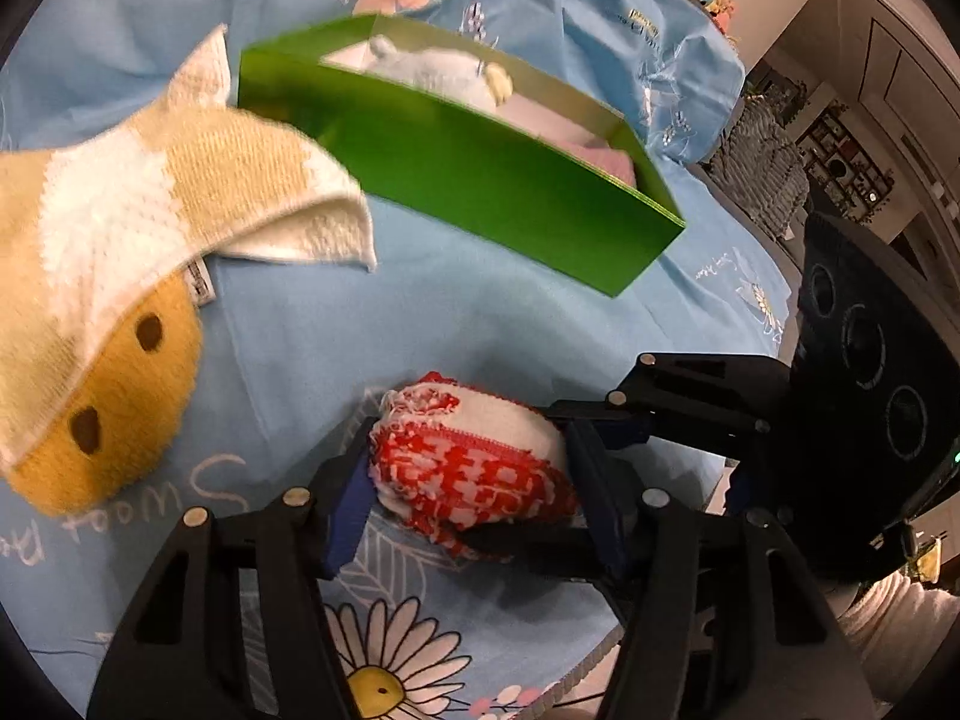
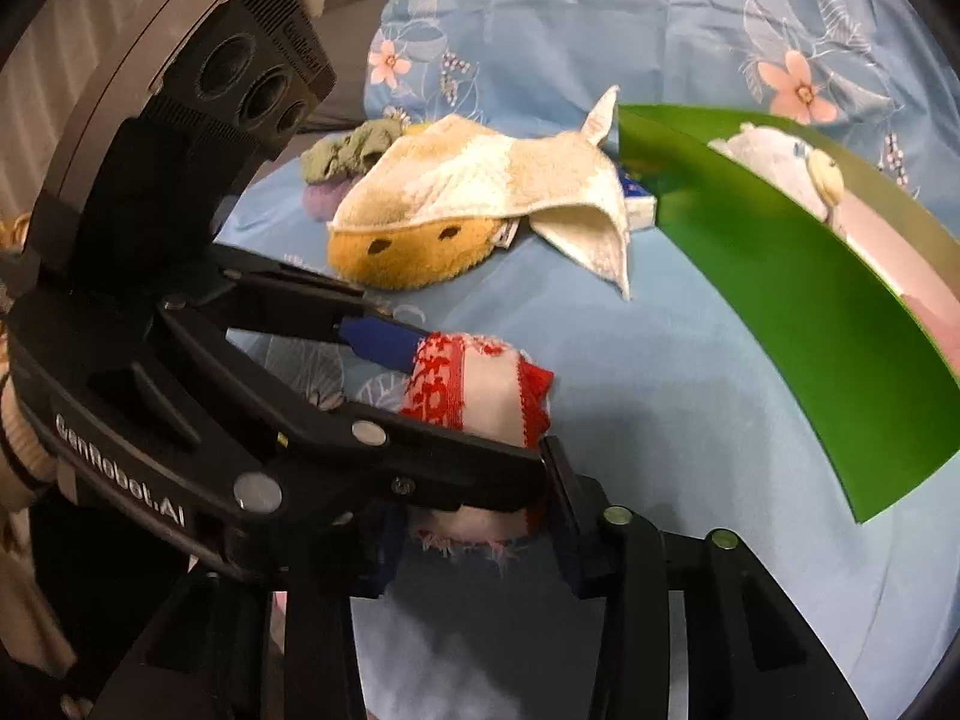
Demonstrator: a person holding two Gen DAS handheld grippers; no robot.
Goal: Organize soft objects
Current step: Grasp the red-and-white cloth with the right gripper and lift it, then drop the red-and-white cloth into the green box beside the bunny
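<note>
- "GenRobot.AI" stands in pale letters on the black arm of my left gripper (image 2: 474, 396), seen from the right wrist; the blue bedsheet (image 1: 336, 330) carries cursive script reading roughly "Sweet", the rest too blurred to tell.
- The red-and-white knitted bundle (image 1: 474, 468), bumpy with frayed edges, sits on the sheet near the green box.
- My left fingers (image 1: 348, 504), blue-padded, pinch the bundle from both sides.
- My right gripper (image 2: 480, 540) holds the same bundle; its right finger (image 2: 564, 516) presses the bundle's frayed lower end.
- The green box (image 1: 480, 186) is smooth, glossy card, open-topped, with a pale blue plush toy (image 1: 432, 69) and something pink inside.
- A cream-and-tan waffle-weave towel (image 1: 150, 204) drapes over a fuzzy yellow plush (image 1: 126, 396) with brown spots, left of the box.
</note>
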